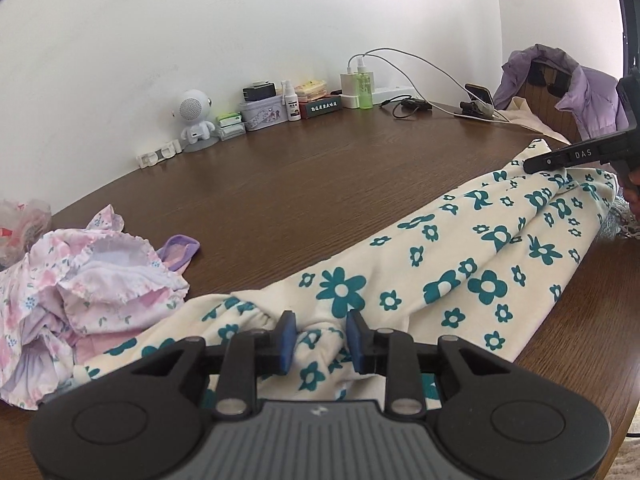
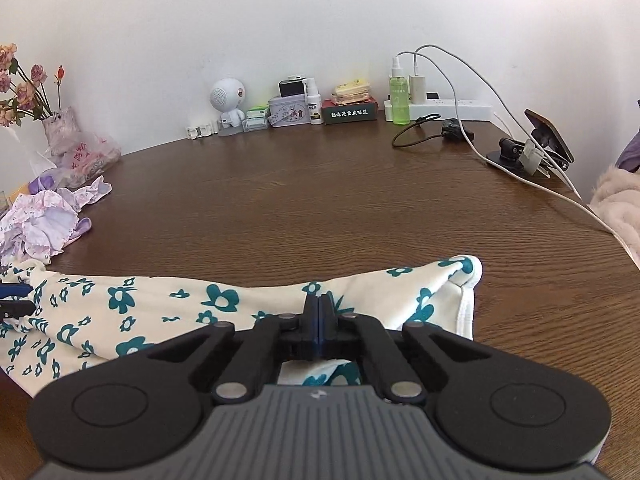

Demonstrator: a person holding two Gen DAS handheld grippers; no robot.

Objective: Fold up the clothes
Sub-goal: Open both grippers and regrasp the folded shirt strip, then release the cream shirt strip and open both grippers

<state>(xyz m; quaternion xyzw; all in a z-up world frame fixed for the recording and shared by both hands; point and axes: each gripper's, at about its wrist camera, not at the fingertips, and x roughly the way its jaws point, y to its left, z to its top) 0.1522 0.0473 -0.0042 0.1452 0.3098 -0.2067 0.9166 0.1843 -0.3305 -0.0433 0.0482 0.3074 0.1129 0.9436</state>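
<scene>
A cream garment with teal flowers [image 1: 460,264] lies stretched along the near edge of the brown table [image 1: 300,184]. My left gripper [image 1: 320,340] is open, its blue pads either side of the garment's gathered waistband end. My right gripper [image 2: 319,320] is shut on the garment's [image 2: 160,312] other end, near its hem corner. The right gripper also shows in the left wrist view [image 1: 560,158] at the far right, on the fabric. The left gripper's tips show at the left edge of the right wrist view [image 2: 14,300].
A crumpled pink floral garment [image 1: 80,292] lies at the left. Along the wall stand a white robot speaker [image 1: 196,120], tins, bottles, a power strip [image 2: 448,108] with cables and a phone on a stand [image 2: 536,144]. A purple jacket [image 1: 576,84] hangs over a chair.
</scene>
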